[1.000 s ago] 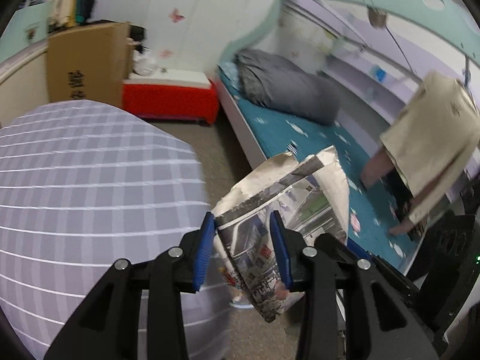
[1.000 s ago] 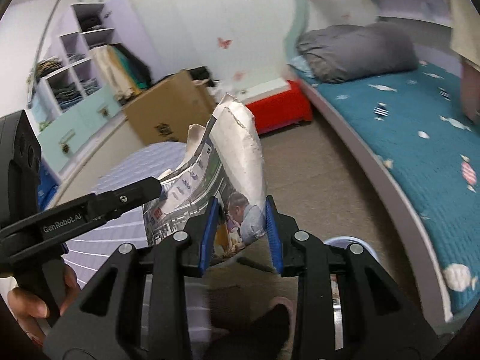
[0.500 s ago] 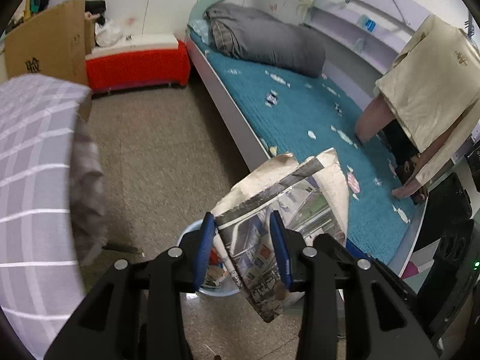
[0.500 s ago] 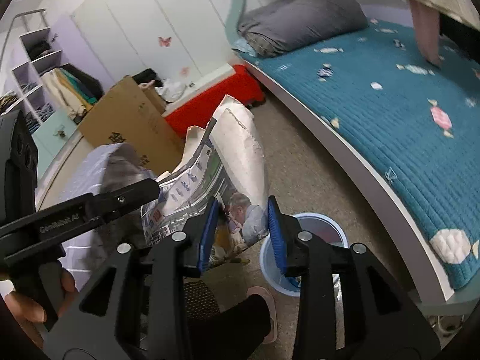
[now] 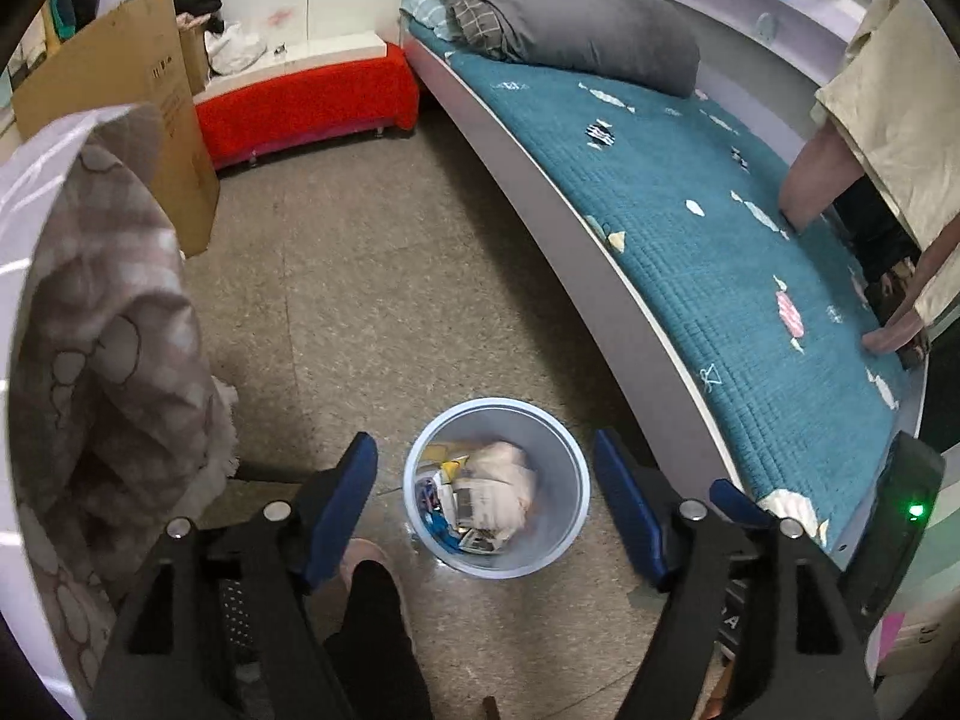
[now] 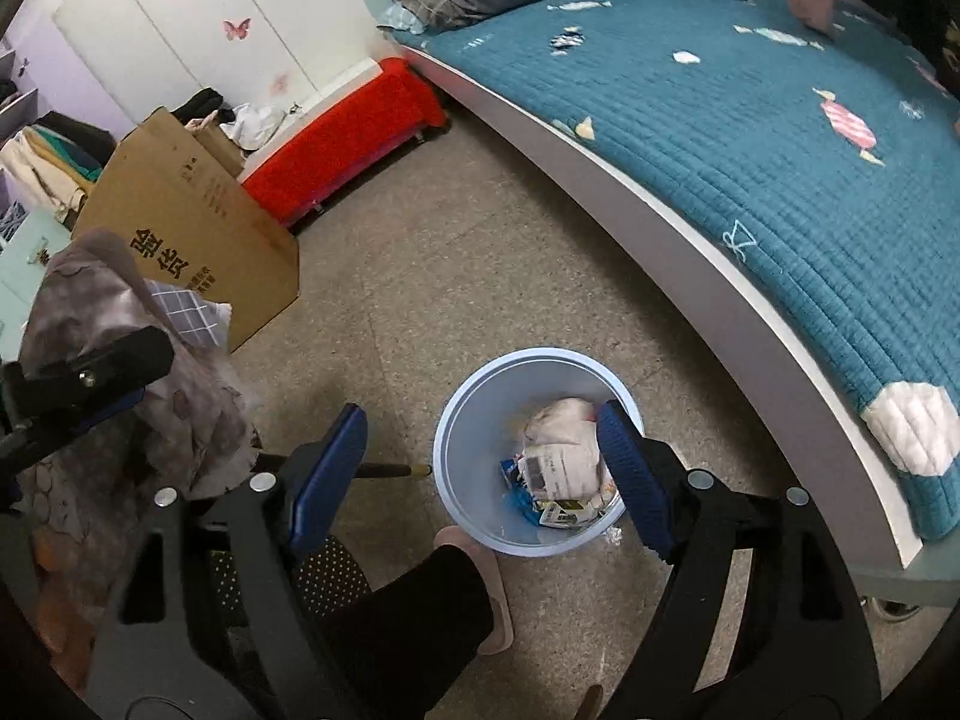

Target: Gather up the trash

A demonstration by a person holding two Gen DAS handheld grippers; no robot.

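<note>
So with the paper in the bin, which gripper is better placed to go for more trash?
Probably neither, by much. Left gripper and right gripper both hang over the blue bin, jaws opening with nothing between them. No loose trash shows on the floor, so no side is clearly favoured.

Left gripper (image 5: 486, 504): angled steeply downward, jaws opening wide, nothing between them.
Right gripper (image 6: 483, 462): angled steeply downward, jaws opening wide, nothing between them.

one blue trash bin (image 5: 569, 531), one cardboard box (image 6: 198, 228), one red bench (image 5: 306, 102), one bed (image 6: 780, 138), one grey pillow (image 5: 570, 30)
</note>
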